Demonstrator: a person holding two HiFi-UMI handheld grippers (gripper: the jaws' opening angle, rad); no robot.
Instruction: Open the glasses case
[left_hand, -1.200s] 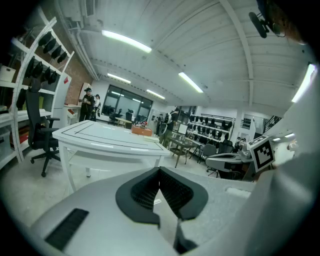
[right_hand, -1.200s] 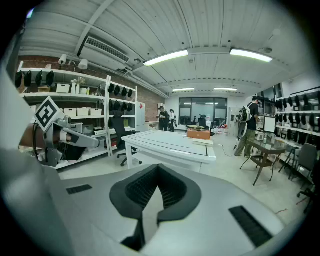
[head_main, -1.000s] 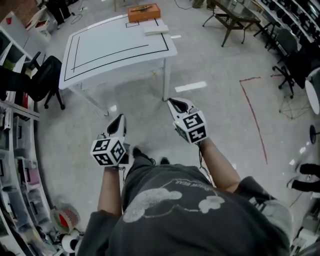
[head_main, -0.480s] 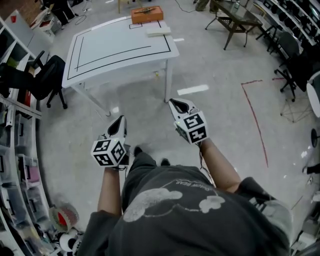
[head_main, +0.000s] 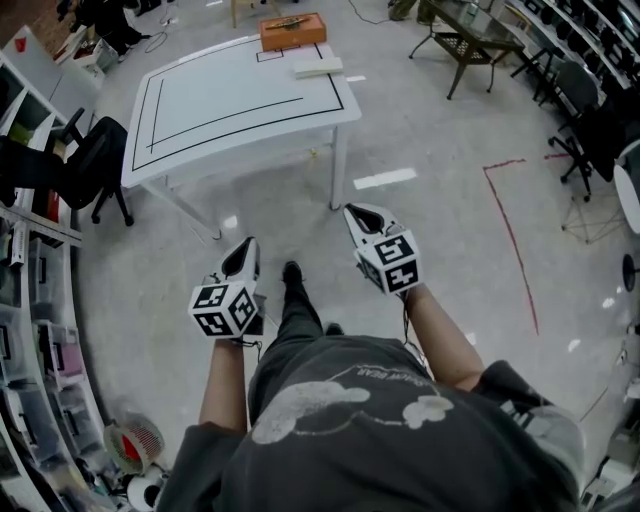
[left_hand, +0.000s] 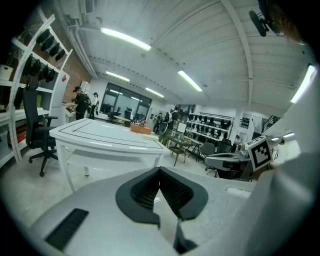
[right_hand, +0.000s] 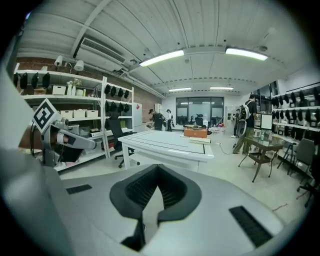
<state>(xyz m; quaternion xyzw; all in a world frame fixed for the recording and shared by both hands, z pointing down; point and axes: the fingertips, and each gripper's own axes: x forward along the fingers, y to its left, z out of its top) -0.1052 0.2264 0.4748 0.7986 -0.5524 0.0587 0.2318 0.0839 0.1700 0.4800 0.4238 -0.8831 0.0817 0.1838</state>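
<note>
A white table (head_main: 240, 100) with black outline tape stands ahead of me across the floor. At its far end sit an orange box (head_main: 293, 30) and a flat cream case-like thing (head_main: 317, 66); I cannot tell from here which is the glasses case. Both show in the right gripper view too, the orange box (right_hand: 195, 132) and the cream thing (right_hand: 200, 140). My left gripper (head_main: 243, 258) and right gripper (head_main: 358, 215) hang in front of my body over the floor, well short of the table. Both are shut with nothing in them.
A black office chair (head_main: 95, 160) stands left of the table by shelving (head_main: 30, 300). Chairs and a low dark table (head_main: 465, 40) are at the far right. Red tape (head_main: 510, 230) marks the floor. People stand far behind the table (right_hand: 159, 120).
The table has come slightly nearer in the head view, and a black shoe has stepped forward between the grippers. Both grippers keep their place before my body and stay shut.
</note>
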